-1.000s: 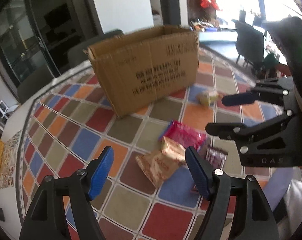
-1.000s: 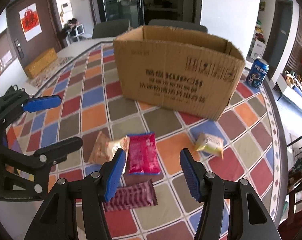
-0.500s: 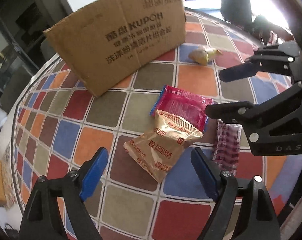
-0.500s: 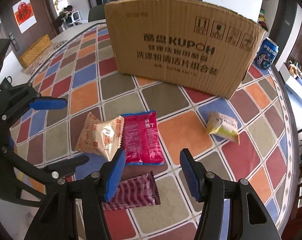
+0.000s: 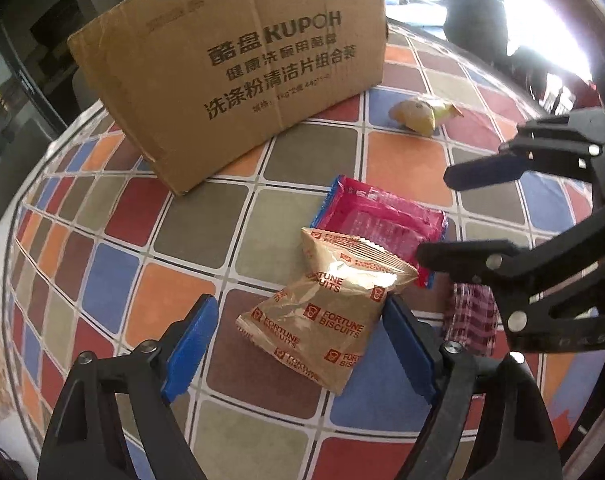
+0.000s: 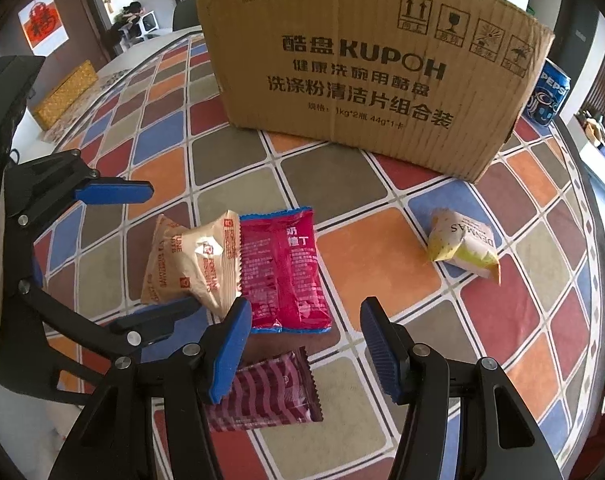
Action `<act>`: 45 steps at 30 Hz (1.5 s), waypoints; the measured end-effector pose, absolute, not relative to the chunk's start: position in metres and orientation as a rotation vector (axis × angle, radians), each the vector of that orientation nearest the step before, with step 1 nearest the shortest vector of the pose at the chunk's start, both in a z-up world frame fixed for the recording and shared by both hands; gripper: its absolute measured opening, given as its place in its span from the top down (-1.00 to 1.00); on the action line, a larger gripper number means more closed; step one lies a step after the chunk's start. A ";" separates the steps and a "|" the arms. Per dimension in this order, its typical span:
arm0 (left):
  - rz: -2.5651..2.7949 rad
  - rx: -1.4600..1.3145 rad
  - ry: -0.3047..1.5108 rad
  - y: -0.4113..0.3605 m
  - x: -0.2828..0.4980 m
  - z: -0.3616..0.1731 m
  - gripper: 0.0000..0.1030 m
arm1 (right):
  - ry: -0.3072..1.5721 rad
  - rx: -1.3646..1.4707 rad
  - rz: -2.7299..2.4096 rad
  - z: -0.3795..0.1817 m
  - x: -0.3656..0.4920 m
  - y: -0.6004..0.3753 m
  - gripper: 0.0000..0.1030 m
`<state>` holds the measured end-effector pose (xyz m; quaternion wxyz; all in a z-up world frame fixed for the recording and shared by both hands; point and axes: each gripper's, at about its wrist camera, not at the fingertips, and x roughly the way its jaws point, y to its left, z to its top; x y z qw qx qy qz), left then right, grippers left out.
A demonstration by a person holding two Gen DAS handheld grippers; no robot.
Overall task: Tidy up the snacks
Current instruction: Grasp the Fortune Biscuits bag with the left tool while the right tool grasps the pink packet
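Both grippers hang tilted downward over the checkered tablecloth (image 6: 374, 264). Left gripper (image 5: 298, 344) has its jaws closing, and the gold Fortune Biscuits packet (image 5: 322, 312) lies between the blue pads; the right-hand pad (image 5: 408, 354) sits just beside the packet's edge, while the other pad (image 5: 190, 346) stands clear of it, so nothing is gripped. Right gripper (image 6: 302, 354) holds its jaws parted and empty above the table, with the maroon striped packet (image 6: 270, 394) below them, partly hidden behind its left pad (image 6: 228, 350). A pink packet (image 6: 282, 268) lies flat beside the gold one, which overlaps its edge. Farther right, well apart from these three, a small yellow-and-white packet (image 6: 462, 246) rests alone on the cloth. Behind all the snacks stands a cardboard box (image 6: 366, 68) printed with KUPOH and Chinese text; its inside cannot be seen from either view. A Pepsi can (image 6: 550, 92) stands upright just past the box's right corner.
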<state>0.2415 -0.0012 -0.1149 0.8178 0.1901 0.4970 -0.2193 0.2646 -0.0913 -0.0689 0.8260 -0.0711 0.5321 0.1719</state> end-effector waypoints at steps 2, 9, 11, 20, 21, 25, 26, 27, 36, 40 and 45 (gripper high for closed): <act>-0.470 0.379 1.061 0.001 0.243 -0.116 -0.36 | 1.132 -0.155 0.368 -0.070 0.266 -0.089 -0.12; -0.463 0.249 1.051 0.013 0.244 -0.113 0.18 | 1.135 -0.163 0.381 -0.071 0.271 -0.083 -0.12; -0.444 0.219 1.050 0.017 0.244 -0.113 0.22 | 1.136 -0.165 0.391 -0.071 0.272 -0.080 -0.12; -0.369 0.124 1.047 0.034 0.235 -0.106 0.23 | 1.152 -0.176 0.410 -0.077 0.283 -0.068 -0.12; -0.369 0.122 1.043 0.035 0.233 -0.105 0.22 | 1.154 -0.183 0.411 -0.078 0.284 -0.067 -0.12; -0.356 0.119 1.033 0.037 0.227 -0.103 0.22 | 1.156 -0.209 0.410 -0.083 0.289 -0.060 -0.12; -0.349 0.117 1.033 0.037 0.227 -0.103 0.22 | 1.156 -0.214 0.411 -0.084 0.289 -0.058 -0.12; -0.345 0.111 1.034 0.038 0.227 -0.103 0.22 | 1.159 -0.218 0.409 -0.085 0.290 -0.057 -0.11; -0.309 0.031 1.036 0.045 0.229 -0.104 0.22 | 1.155 -0.184 0.403 -0.085 0.288 -0.062 0.15; -0.294 0.016 1.007 0.045 0.227 -0.094 0.22 | 1.139 -0.159 0.406 -0.080 0.284 -0.067 0.16; -0.277 0.001 0.952 0.044 0.225 -0.075 0.23 | 1.107 -0.120 0.402 -0.066 0.279 -0.075 0.16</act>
